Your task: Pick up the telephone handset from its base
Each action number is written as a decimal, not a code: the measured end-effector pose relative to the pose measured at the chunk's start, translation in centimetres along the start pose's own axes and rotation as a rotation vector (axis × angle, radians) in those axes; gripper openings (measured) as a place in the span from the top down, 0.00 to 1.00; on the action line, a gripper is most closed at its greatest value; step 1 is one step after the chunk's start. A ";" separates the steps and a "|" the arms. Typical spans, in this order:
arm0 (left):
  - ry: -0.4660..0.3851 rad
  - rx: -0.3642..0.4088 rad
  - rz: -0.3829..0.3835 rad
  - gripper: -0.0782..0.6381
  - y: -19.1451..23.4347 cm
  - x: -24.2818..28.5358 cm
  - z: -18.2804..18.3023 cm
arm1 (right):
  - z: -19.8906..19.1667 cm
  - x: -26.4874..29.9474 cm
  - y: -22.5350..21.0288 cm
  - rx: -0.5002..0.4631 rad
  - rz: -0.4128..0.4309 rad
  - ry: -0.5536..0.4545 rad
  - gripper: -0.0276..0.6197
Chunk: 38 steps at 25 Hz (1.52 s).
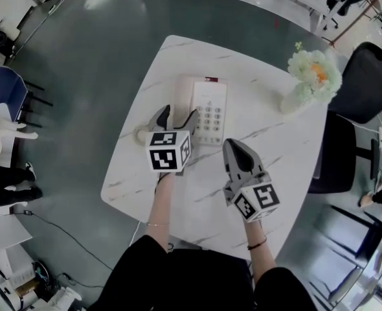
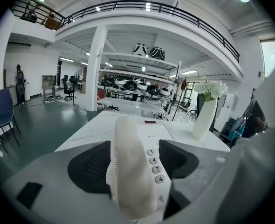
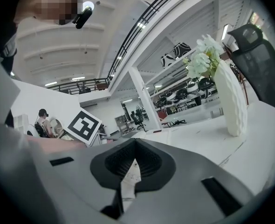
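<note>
The white telephone base (image 1: pixel 209 112) lies on the marble table (image 1: pixel 269 173), its handset (image 1: pixel 183 92) resting in the cradle along the base's left side. My left gripper (image 1: pixel 179 115) reaches over the near end of the handset, open, one jaw on each side. In the left gripper view the handset (image 2: pixel 130 167) runs straight between the two dark pads (image 2: pixel 91 167); keypad buttons show in the gap on its right, so the pads do not press on it. My right gripper (image 1: pixel 233 144) hovers to the right of the phone, shut and empty, jaws (image 3: pixel 135 146) closed.
A white vase of pale flowers (image 1: pixel 311 76) stands at the table's far right corner, also the vase (image 2: pixel 203 118) in the left gripper view. A black office chair (image 1: pixel 372 83) stands beyond the right edge. A blue chair (image 1: pixel 6 92) stands far left on the floor.
</note>
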<state>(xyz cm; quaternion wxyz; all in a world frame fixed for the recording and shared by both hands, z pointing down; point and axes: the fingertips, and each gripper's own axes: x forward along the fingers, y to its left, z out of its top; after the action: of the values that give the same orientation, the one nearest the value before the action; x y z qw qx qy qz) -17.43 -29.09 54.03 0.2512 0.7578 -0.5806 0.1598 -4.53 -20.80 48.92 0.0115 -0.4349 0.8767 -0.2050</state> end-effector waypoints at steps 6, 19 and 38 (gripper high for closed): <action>0.054 0.035 0.021 0.46 0.3 1.7 -0.4 | -0.1 0.2 -0.5 0.012 -0.010 -0.002 0.97; 0.128 0.054 0.087 0.54 1.1 3.3 -1.8 | 0.2 0.0 -1.4 0.034 -0.030 -0.015 0.97; 0.059 -0.021 0.122 0.60 1.5 1.9 -1.0 | 0.7 -0.8 -1.4 0.014 -0.034 -0.015 0.97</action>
<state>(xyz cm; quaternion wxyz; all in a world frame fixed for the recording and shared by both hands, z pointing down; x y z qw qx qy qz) -18.27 -30.30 56.17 0.2658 0.7134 -0.6196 0.1910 -2.78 -21.17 48.67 0.0177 -0.4513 0.8676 -0.2082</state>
